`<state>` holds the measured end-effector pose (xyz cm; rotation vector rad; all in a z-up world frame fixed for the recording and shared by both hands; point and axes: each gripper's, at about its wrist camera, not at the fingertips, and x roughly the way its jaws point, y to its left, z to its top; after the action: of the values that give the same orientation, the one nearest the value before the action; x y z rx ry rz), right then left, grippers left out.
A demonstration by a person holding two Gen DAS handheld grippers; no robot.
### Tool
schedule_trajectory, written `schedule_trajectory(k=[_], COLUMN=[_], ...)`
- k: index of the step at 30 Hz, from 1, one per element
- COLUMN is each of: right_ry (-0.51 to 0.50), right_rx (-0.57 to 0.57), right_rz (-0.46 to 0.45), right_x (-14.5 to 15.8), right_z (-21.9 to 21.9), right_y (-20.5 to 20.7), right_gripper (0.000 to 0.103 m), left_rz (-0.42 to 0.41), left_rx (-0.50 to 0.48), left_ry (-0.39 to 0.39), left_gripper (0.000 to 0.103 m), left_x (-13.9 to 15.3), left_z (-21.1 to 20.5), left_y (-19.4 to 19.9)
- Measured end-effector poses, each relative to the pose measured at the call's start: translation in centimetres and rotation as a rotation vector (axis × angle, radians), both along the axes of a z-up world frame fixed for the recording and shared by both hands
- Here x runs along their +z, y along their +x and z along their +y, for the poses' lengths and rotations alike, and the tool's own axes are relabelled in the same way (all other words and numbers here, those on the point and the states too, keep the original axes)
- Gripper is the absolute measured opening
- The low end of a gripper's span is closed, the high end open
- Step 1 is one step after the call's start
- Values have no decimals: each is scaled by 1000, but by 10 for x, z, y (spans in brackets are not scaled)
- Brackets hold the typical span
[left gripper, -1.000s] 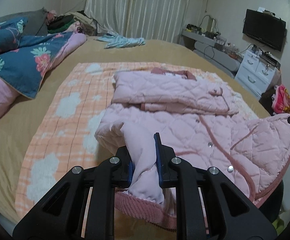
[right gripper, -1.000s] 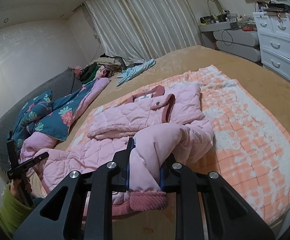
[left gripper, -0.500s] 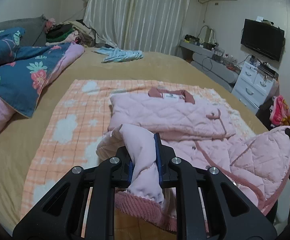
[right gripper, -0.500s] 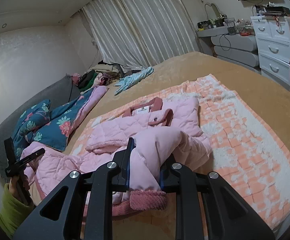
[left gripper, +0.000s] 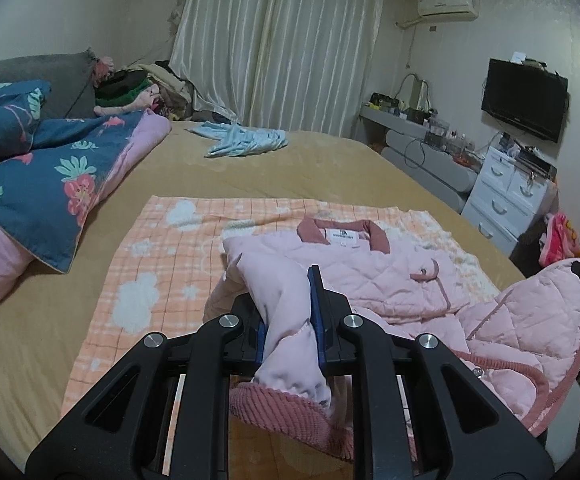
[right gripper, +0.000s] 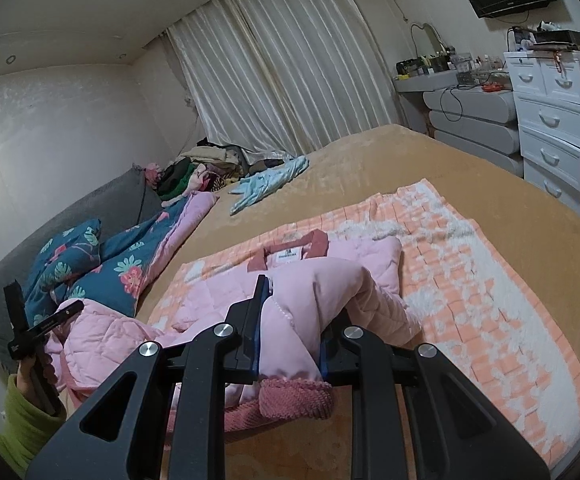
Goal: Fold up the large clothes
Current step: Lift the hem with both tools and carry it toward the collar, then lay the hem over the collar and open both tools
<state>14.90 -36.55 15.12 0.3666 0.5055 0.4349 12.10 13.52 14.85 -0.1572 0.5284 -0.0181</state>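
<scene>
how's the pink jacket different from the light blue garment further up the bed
The pink jacket is quilted, partly folded on the orange checked blanket, its hem clamped by both grippers. The light blue garment is thin, crumpled, untouched, directly on the tan bedcover near the curtains. Both lie on the bed.

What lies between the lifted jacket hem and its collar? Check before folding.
Nothing visible. Both hand-held grippers, left and right, clamp the pink jacket hem; only the jacket's own folded body lies before the collar. The blue garment lies well beyond.
</scene>
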Motion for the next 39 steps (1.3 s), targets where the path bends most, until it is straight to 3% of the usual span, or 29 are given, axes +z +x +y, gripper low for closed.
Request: schedule_trajectory(k=[9, 22, 33, 37, 38, 39], right_ry=[0, 6, 65, 163, 211, 248], right_rx=[-54, -99, -99, -74, -53, -37], right_rz=[44, 153, 232, 281, 287, 285], right_x=[0, -32, -52, -62, -64, -65], right_z=[0, -7, -18, -25, -28, -30], right_y=[32, 80, 125, 148, 153, 155], right_gripper=[19, 19, 22, 32, 40, 61], left_rz=[11, 43, 66, 89, 95, 102], left_rx=[49, 82, 104, 106, 106, 104], left_ry=[-15, 88, 114, 113, 111, 107], left_gripper=[10, 11, 13, 13, 13, 13], left_x=[1, -19, -31, -37, -38, -39], left_z=[8, -2, 2, 5, 5, 6], left_y=[29, 63, 96, 110, 114, 119])
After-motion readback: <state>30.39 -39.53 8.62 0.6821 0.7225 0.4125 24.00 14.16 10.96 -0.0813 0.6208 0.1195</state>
